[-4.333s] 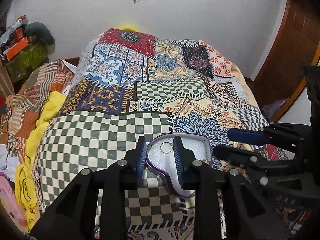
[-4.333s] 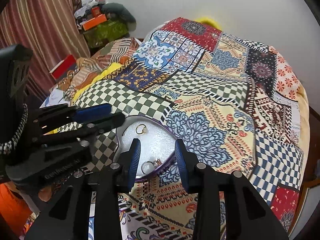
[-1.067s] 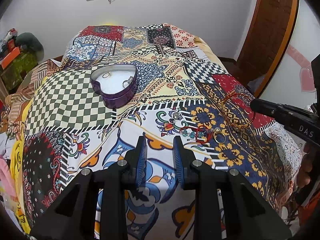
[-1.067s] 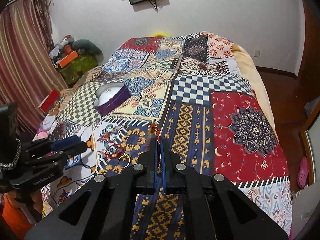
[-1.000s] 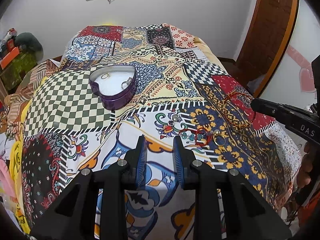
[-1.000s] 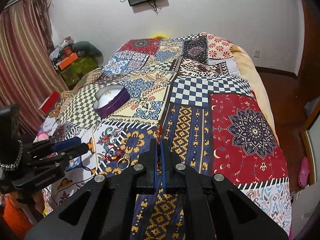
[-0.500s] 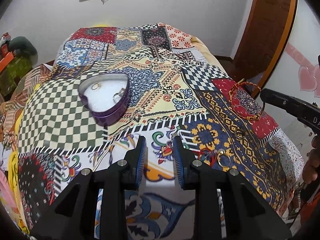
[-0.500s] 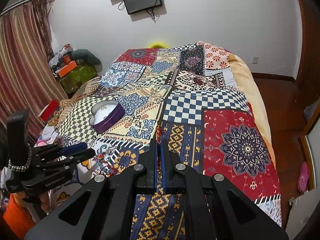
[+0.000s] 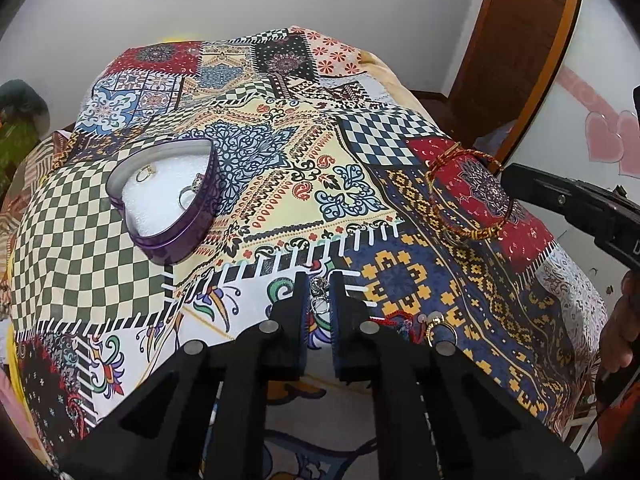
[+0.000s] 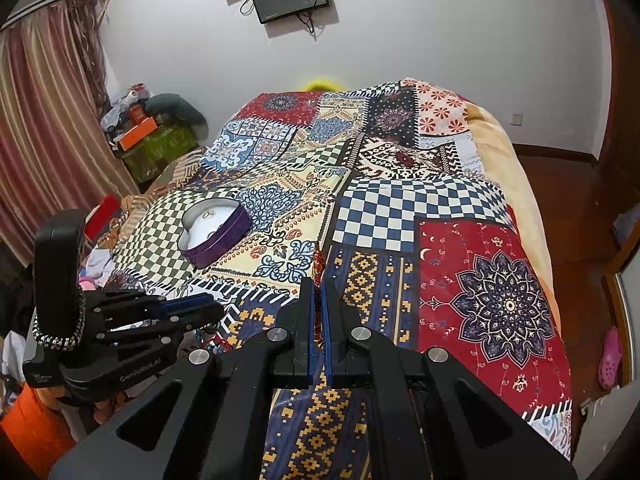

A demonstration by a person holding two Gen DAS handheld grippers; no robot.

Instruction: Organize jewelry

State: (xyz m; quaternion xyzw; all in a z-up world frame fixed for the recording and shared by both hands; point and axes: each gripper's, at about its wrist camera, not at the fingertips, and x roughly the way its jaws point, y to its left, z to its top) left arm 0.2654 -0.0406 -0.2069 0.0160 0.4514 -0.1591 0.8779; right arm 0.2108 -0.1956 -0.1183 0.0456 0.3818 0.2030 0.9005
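My left gripper [image 9: 319, 296] points down at the quilt, its jaws closing on a small silver jewelry piece [image 9: 319, 285] that sits pinched between the pads. My right gripper [image 10: 319, 292] is shut on a red-and-gold thread bracelet [image 9: 468, 196], whose loop hangs from its tip above the red patch. The bracelet [image 10: 318, 268] shows edge-on between the blue pads. A purple heart-shaped tin [image 9: 176, 236] with white lining lies open at the left, holding a gold ring [image 9: 144, 172] and a silver ring [image 9: 192, 190]. The left gripper [image 10: 212, 308] also shows low at the left.
A red corded bracelet [image 9: 400, 322] and a gold ring [image 9: 440, 328] lie on the quilt just right of my left fingers. A person's hand [image 9: 620, 340] is at the right edge. The bed drops off at the right toward a wooden door [image 9: 516, 40]. Clutter [image 10: 152, 136] stands beside the far left.
My left gripper moved forward and down to the silver piece, and its jaws narrowed around it. The thread bracelet in the right gripper now hangs a little higher over the quilt.
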